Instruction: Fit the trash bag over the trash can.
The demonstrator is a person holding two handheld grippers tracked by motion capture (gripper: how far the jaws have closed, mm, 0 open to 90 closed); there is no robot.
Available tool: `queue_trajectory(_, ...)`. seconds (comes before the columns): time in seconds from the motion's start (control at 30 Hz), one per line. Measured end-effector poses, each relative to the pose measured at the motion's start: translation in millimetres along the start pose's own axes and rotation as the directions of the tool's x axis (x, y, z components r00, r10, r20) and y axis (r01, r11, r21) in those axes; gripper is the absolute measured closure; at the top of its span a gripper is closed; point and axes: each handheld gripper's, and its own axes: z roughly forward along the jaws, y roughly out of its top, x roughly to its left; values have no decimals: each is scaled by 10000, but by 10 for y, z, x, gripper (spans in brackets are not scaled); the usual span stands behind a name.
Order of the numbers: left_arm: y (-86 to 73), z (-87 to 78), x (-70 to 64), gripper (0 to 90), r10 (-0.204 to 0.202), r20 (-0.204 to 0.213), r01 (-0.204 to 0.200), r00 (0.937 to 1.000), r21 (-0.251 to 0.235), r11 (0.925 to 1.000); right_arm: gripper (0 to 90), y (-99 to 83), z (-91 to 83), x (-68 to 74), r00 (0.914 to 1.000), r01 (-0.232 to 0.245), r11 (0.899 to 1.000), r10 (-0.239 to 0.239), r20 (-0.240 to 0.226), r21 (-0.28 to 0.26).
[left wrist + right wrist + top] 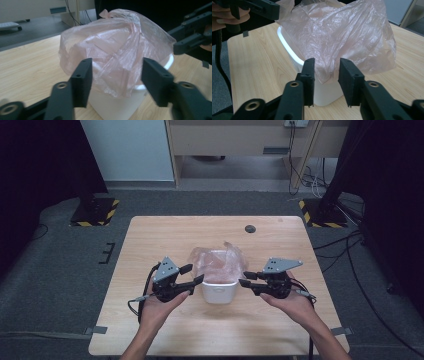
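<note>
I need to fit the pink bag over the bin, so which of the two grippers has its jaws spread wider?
The left gripper: its jaws stand wide apart facing the pink bag. The right gripper has a narrower gap, at the bag's hanging edge.

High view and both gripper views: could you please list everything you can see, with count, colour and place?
Square white plastic bin: one, white, table centre, between the grippers.
Thin pink plastic bag: one, translucent pink, lining the bin, crumpled over its rim.
Light wooden table: one, pale wood, on grey carpet.
Dark round disc: one, dark, far table edge.
Left gripper: one, black, left of the bin, jaws open.
Right gripper: one, black, right of the bin, jaws open.
</note>
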Motion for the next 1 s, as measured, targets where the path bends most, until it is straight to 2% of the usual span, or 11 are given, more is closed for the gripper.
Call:
queue_trajectory(0.23, -25, 8, -7, 747, 48, -115, -44, 9999, 333, 9994, 885, -9, -7, -9, 9998, 209, 9997, -208, -74, 103)
queue_trajectory(0.4, -46, -21, -49, 896, 118, -60, -116, 9999, 274, 9996, 900, 0, -37, 19, 9994, 329, 9995, -330, -137, -24)
queue_trajectory(0.5, -73, -41, -64, 900, 164, -57, -161, 9998, 353, 9992, 900, -11, -65, 47, 9984, 481, 9988, -484, -304, -110)
queue_trajectory(0.73, -208, -15, -51, 900, -39, 126, 32, 9999, 507, 9987, 900, -98, -11, 114, 9921, 994, 9941, -957, -811, 425)
queue_trajectory(0.83, -240, -41, -50, 900, 29, 234, -42, 9997, 545, 9985, 900, -117, 10, 134, 9896, 1148, 9919, -1094, -935, 544)
queue_trajectory(1.0, -332, -14, 1, 900, -343, 234, 320, 9991, 923, 9952, 900, -166, 57, 126, 9872, 1370, 9866, -1286, -940, 884)
